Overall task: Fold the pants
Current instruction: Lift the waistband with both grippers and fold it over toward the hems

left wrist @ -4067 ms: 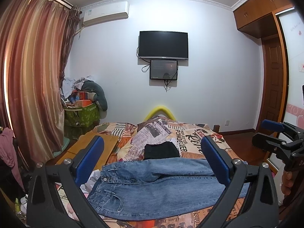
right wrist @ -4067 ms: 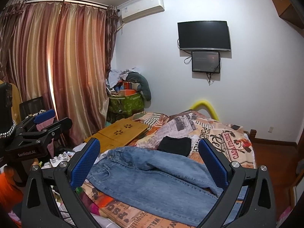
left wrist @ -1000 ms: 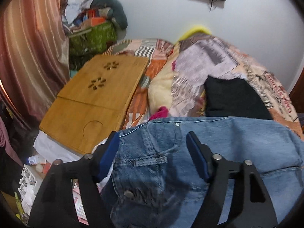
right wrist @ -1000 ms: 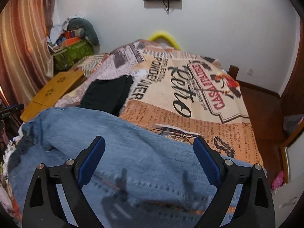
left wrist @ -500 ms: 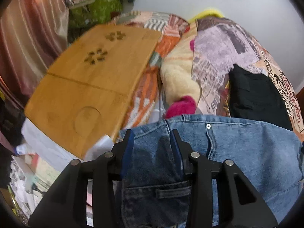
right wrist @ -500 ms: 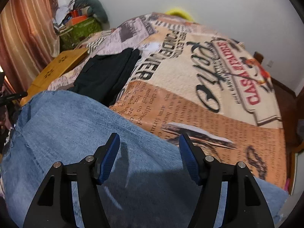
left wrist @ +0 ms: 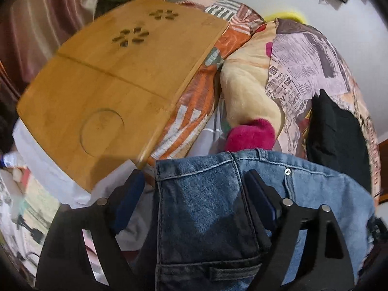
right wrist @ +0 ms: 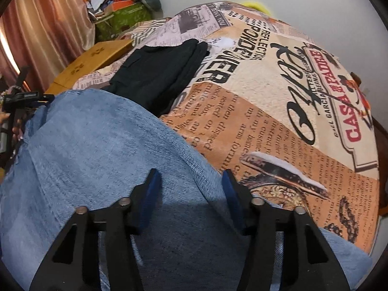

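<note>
Left wrist view: the jeans (left wrist: 218, 201) lie spread on the bed (right wrist: 278, 111), waistband end toward the bamboo lap desk (left wrist: 116, 72). No fold is visible in either view, so the task is judged to be at its start: the first grasp is being set, and every fold is left to do.

Left gripper (left wrist: 196, 191): the jaws straddle the waistband corner, blue pads on either side of a raised section of denim. A gap shows at the left pad; contact at the right pad cannot be confirmed. The jaws are partly spread and not pinching the cloth.

Right wrist view: the right gripper (right wrist: 190, 191) sits over the leg portion of the jeans, with the far edge of the leg running between the pads. The jaws stand apart, neither pad pressing the fabric.

A folded black garment (right wrist: 160, 72) lies on the bedspread just beyond the jeans. A pink plush item (left wrist: 251, 135) sits just past the waistband.
</note>
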